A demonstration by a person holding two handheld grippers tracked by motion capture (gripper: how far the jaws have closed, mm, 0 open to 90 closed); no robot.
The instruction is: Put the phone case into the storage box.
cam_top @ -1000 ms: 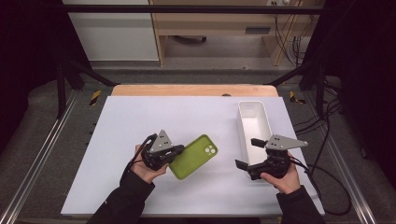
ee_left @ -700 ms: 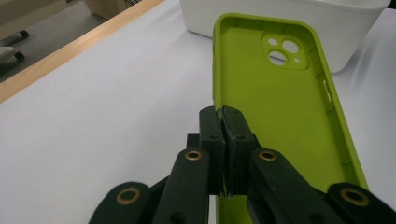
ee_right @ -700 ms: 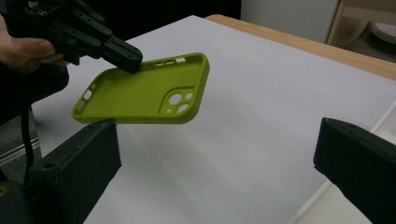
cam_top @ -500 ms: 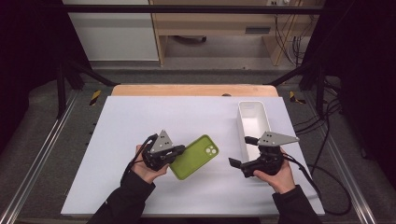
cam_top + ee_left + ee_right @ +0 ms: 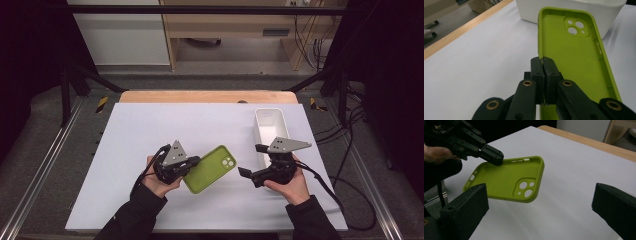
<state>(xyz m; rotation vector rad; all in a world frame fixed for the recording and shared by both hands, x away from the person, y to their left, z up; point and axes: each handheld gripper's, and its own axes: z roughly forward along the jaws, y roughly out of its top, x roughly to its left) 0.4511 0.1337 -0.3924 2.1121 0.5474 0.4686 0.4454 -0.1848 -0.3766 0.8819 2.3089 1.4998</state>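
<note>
Left gripper (image 5: 543, 75): I see jaws pinched on one long edge of the lime-green soft plastic phone case (image 5: 210, 169), held tilted just above the white tabletop (image 5: 150, 130).
Right gripper (image 5: 245, 172): jaws spread wide, nothing between, aimed at the case.
Room: long white plastic bin (image 5: 270, 131) beside my right hand; bare table left.

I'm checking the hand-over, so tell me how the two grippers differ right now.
The left gripper is shut on the green phone case, pinching its side wall; the right gripper is open, with nothing between its jaws. The left holds the case clear of the table; the right points toward it. Both are black and hand-held.
</note>
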